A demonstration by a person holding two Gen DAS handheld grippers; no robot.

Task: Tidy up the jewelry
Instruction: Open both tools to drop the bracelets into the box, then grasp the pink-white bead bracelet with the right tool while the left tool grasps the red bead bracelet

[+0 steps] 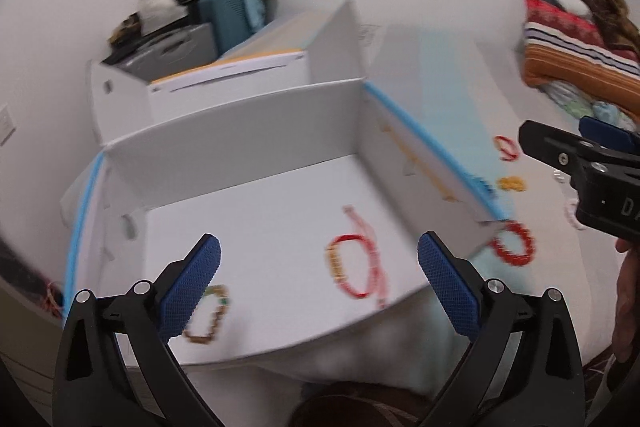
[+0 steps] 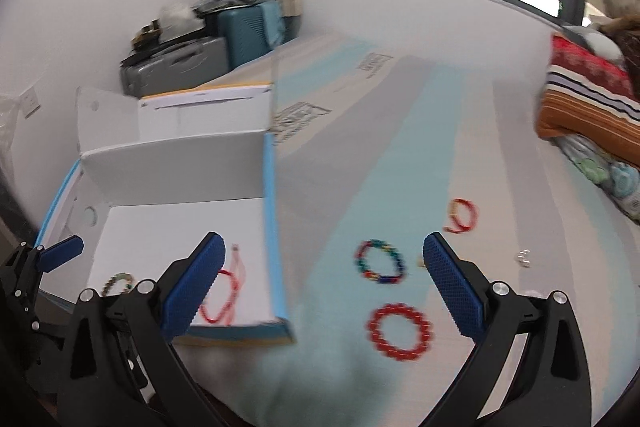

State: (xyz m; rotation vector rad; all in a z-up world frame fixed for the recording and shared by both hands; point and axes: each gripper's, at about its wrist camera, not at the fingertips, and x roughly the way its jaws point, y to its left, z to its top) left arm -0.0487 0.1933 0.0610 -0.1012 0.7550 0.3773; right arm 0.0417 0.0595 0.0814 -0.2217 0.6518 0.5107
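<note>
The left gripper hangs over the near edge of the white box, its blue pads spread wide with nothing between them. The right gripper is likewise released and empty, hovering just right of the box above the pale blue and grey surface.

Inside the box, on its white floor, lies a brown beaded bracelet near the front left corner, partly behind the left pad. To its right, nearer the middle of the box floor, lies a red cord bracelet with a pink strand crossing it.

Outside the box, just past its front right corner, a red beaded bracelet lies on the surface. A little beyond it sits a multicoloured beaded bracelet. Further right of the box lies a thin red bracelet, and a small yellow piece shows beside the box's right wall, too blurred to identify.

Behind the box stand a grey case and a teal suitcase against the wall; far right of the box, striped bedding
</note>
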